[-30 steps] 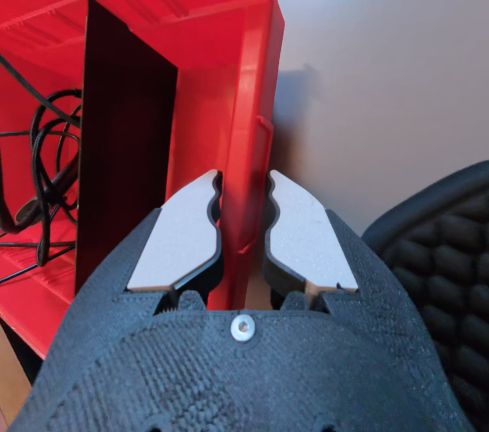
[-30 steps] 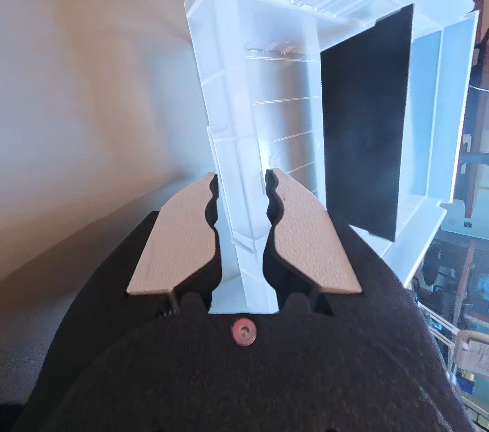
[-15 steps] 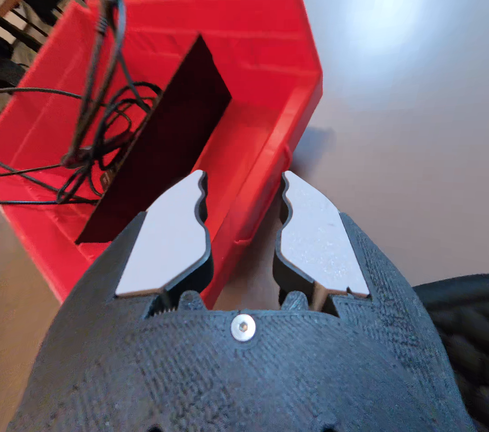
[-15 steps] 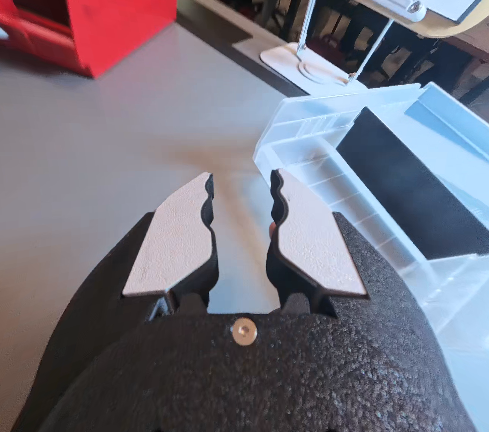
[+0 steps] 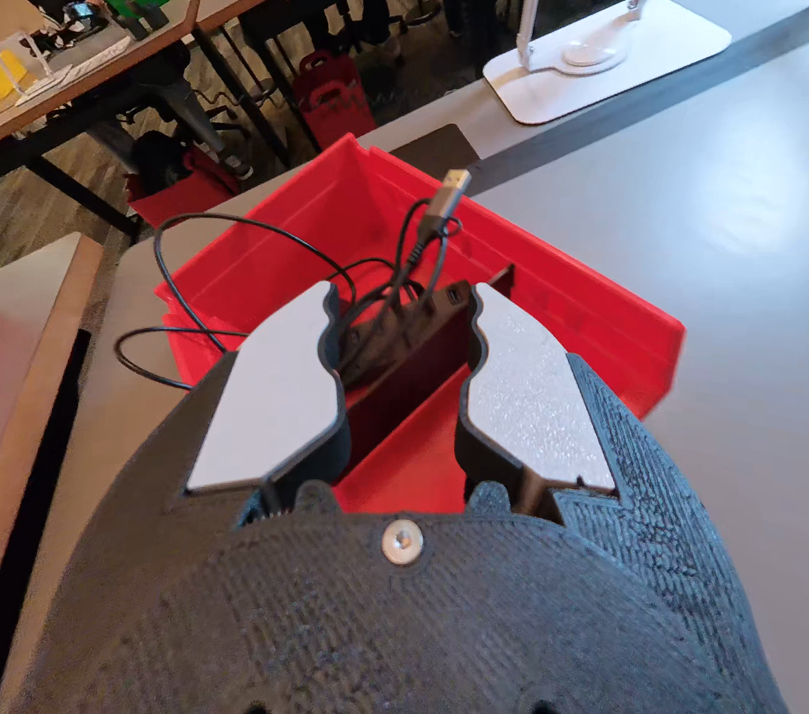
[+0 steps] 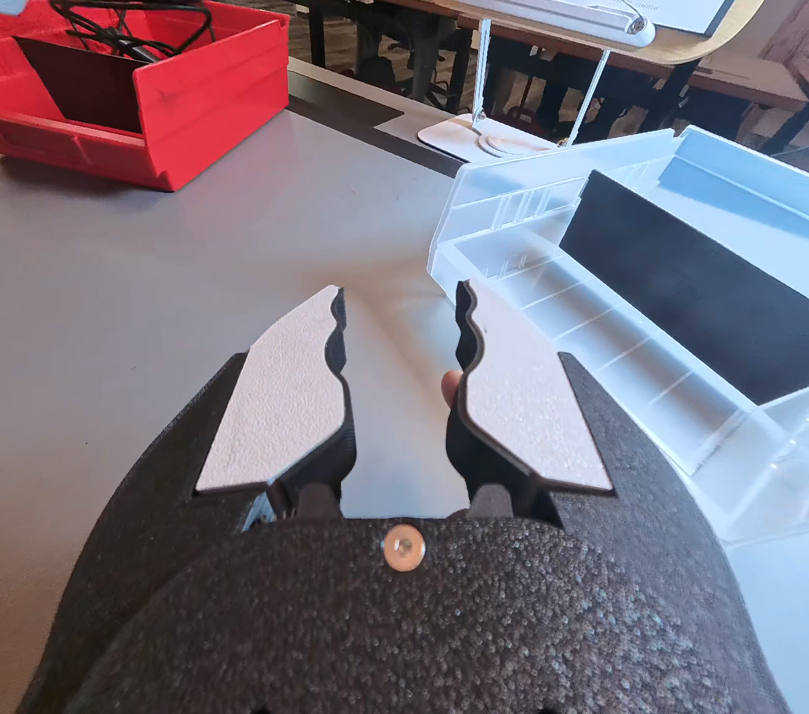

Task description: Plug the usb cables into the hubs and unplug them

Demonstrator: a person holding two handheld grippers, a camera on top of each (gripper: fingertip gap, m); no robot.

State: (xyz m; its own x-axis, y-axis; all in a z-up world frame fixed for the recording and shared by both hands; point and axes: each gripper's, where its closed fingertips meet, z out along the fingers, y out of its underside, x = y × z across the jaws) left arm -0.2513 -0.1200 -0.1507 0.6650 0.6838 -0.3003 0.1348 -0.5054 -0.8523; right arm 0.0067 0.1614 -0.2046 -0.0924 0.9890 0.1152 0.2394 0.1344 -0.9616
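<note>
A red bin (image 5: 569,312) stands on the grey table (image 5: 656,211). A black divider (image 5: 420,378) splits it. Its far compartment holds a black hub (image 5: 437,308) and tangled black USB cables (image 5: 394,277); one plug (image 5: 453,189) sticks up above the rim. My left gripper (image 5: 402,290) is open and empty over the bin's near end. My right gripper (image 6: 399,290) is open and empty above bare table, just left of a clear bin (image 6: 503,207) with a black divider (image 6: 683,277). The red bin (image 6: 210,80) also shows at the upper left of the right wrist view.
A white document stand (image 6: 481,133) with a printed sheet stands behind the bins at the table's far edge; its base also shows in the left wrist view (image 5: 613,67). One cable loop (image 5: 144,360) hangs out over the red bin's left side. Other tables stand beyond. Tip to tip, the grippers are about 40 cm apart. The left tips stand about 7 cm off the plug (image 5: 453,189).
Both grippers let go of the bin walls they were shut on and opened. The red and clear bins went from held up and tilted to resting flat on the table. Both grippers drew back.
</note>
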